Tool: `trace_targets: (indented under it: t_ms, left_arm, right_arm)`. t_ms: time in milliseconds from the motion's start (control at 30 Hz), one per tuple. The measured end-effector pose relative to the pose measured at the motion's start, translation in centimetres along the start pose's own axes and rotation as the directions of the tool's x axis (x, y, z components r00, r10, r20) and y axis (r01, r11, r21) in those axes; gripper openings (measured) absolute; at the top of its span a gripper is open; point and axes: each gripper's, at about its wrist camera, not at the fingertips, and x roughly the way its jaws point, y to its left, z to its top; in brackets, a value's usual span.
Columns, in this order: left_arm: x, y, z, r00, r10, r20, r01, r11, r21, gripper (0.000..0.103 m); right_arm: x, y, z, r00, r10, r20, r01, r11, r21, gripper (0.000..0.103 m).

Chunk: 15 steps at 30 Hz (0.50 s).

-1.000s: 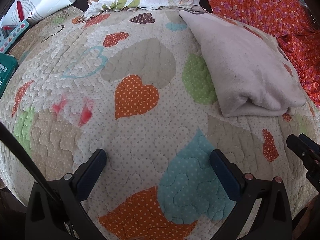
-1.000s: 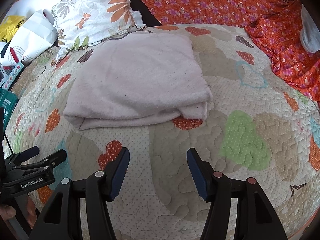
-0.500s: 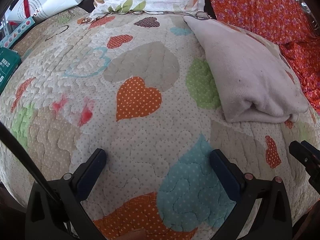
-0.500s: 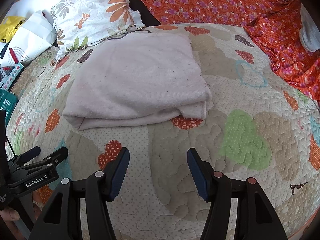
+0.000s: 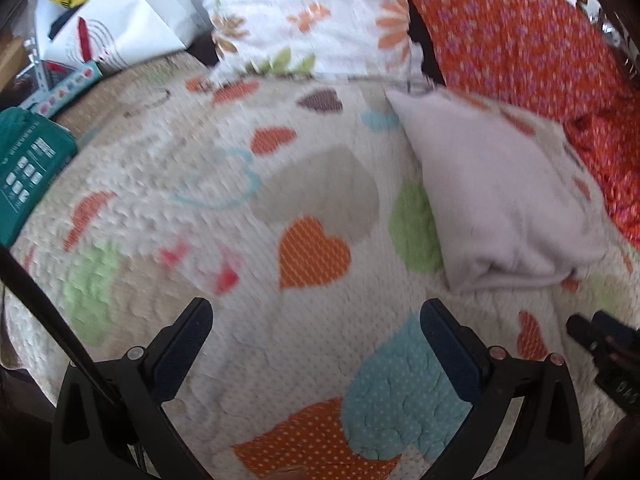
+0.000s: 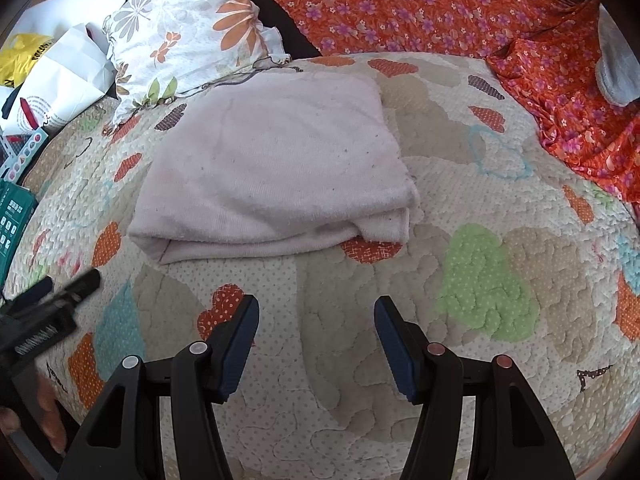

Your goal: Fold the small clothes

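Two grippers hang over a quilted bedspread (image 6: 460,380) printed with dotted hearts, and neither touches any cloth. Nearest in the right wrist view, the right gripper (image 6: 316,312) has its dark blue fingers (image 6: 240,336) spread wide apart with only bare quilt between them. The left gripper (image 5: 316,316) shows the same in its own view: fingers (image 5: 448,352) parted, nothing pinched, a pale blue heart and an orange patch lying below the gap. That view is smeared by blur. Each tool appears at the edge of the other's picture, the left one low on the left side of the right wrist view, blurred.

Just beyond the right gripper's fingertips lies the folded pale pink garment (image 6: 276,176), flat on the quilt, its thick folded edge facing the tool and a loose layered corner at its near right. From the left gripper it sits ahead and off to the right (image 5: 496,200), well apart from the fingers.

Farther back, a floral pillow (image 6: 188,36) rests against the garment's far left corner. An orange flowered cloth (image 6: 420,4) covers the far side and right edge of the bed. A white paper bag (image 6: 64,80) and a teal box (image 5: 28,168) sit at the far left.
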Motion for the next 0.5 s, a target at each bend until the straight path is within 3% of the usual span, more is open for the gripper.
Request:
trace_targets:
  t_ms: [133, 500]
  left_arm:
    - [-0.6, 0.1, 0.4, 1.0, 0.0, 0.022, 0.0, 1.0, 0.005, 0.103]
    - [0.8, -0.1, -0.1, 0.997, -0.01, -0.077, 0.011, 1.0, 0.006, 0.103]
  right_arm:
    - [0.0, 0.1, 0.0, 1.0, -0.002, 0.0, 0.002, 1.0, -0.002, 0.065]
    - [0.4, 0.5, -0.1, 1.0, -0.005, -0.006, 0.005, 1.0, -0.018, 0.065]
